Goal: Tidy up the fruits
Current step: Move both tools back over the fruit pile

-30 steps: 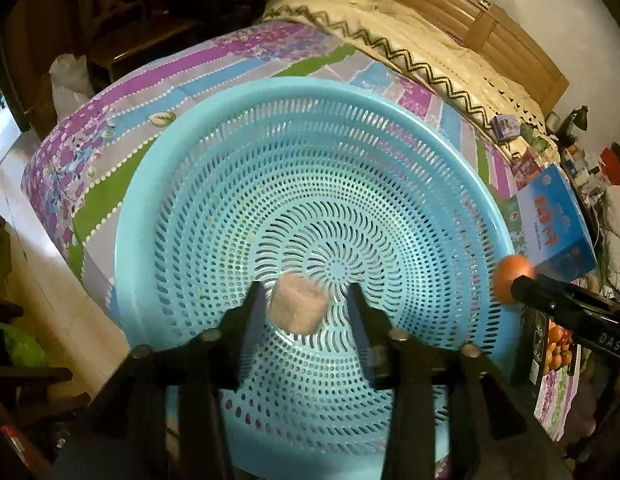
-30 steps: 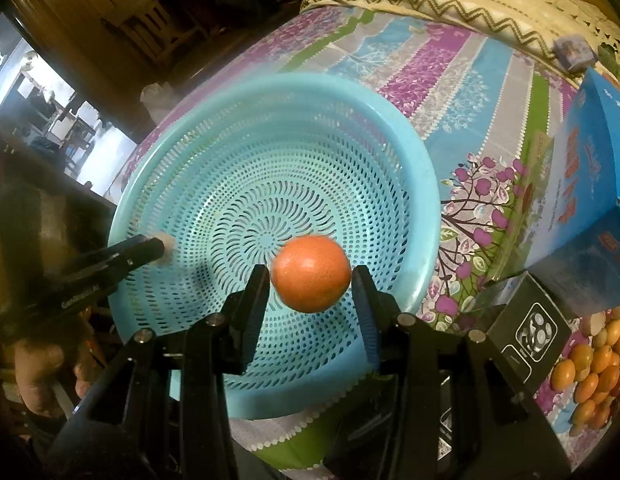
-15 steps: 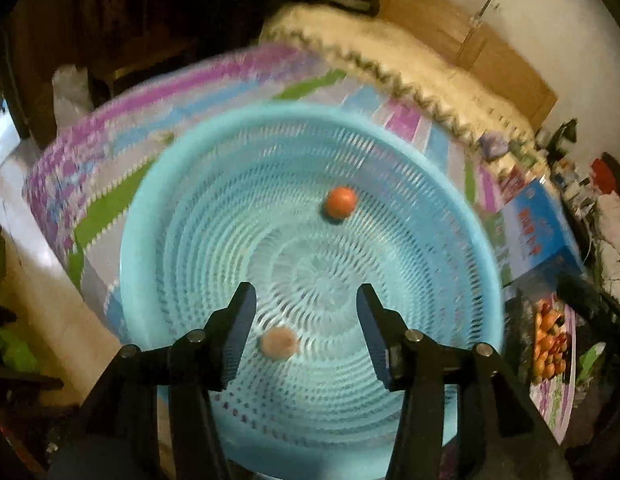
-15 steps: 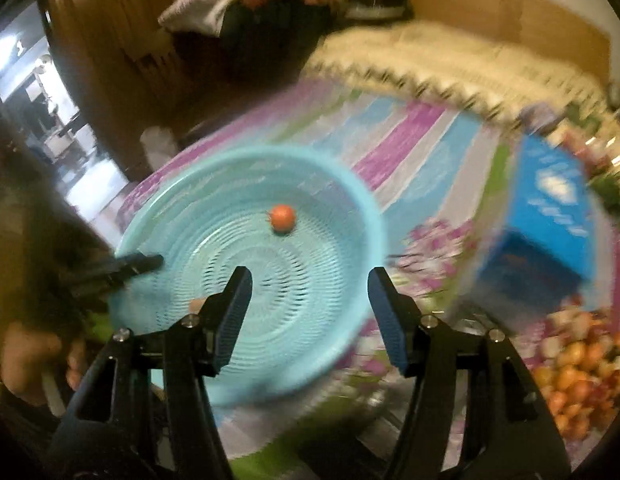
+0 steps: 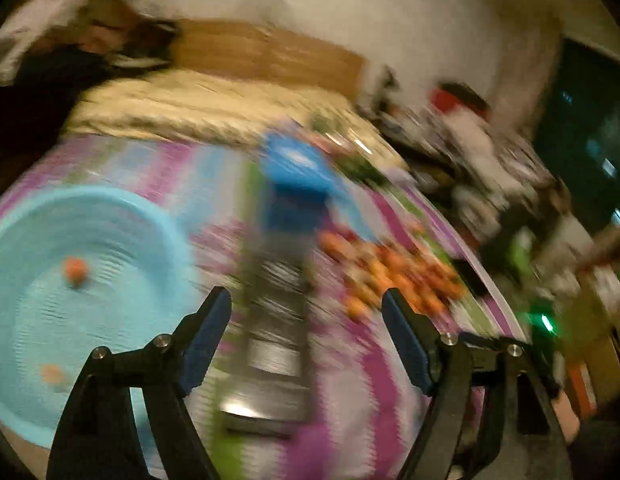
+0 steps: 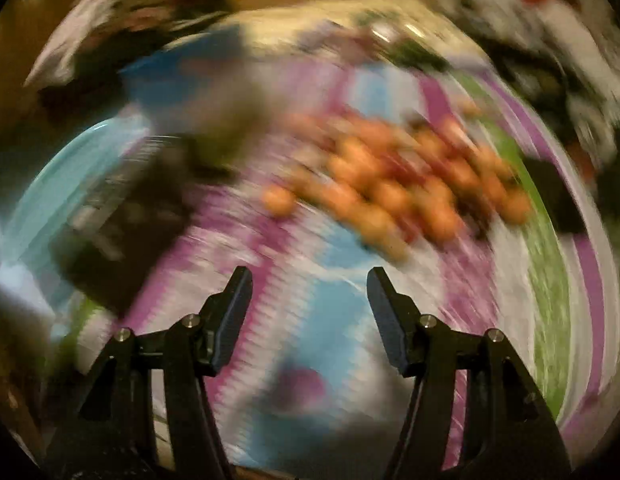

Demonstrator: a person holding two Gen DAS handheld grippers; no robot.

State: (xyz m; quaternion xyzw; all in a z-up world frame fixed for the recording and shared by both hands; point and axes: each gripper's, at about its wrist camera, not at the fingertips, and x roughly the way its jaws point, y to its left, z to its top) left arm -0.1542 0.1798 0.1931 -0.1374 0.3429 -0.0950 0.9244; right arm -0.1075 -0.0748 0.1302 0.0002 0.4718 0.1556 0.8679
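Both views are blurred by motion. The light blue perforated basket (image 5: 110, 216) sits at the left of the left wrist view with an orange fruit (image 5: 76, 269) and a paler fruit (image 5: 52, 374) inside. Its rim also shows in the right wrist view (image 6: 70, 164). A pile of orange and red fruits (image 5: 389, 276) lies on the striped bedspread, and it also shows in the right wrist view (image 6: 393, 184). My left gripper (image 5: 306, 320) is open and empty above the bedspread. My right gripper (image 6: 310, 300) is open and empty, facing the pile.
A blue box (image 5: 298, 184) stands between basket and fruit pile, with a dark box (image 5: 274, 320) in front of it; the dark box also shows in the right wrist view (image 6: 122, 232). A cluttered side table (image 5: 469, 140) is at the back right.
Both grippers opened and dropped their fruits into the basket. Both have since swung right, away from the basket toward the fruit pile.
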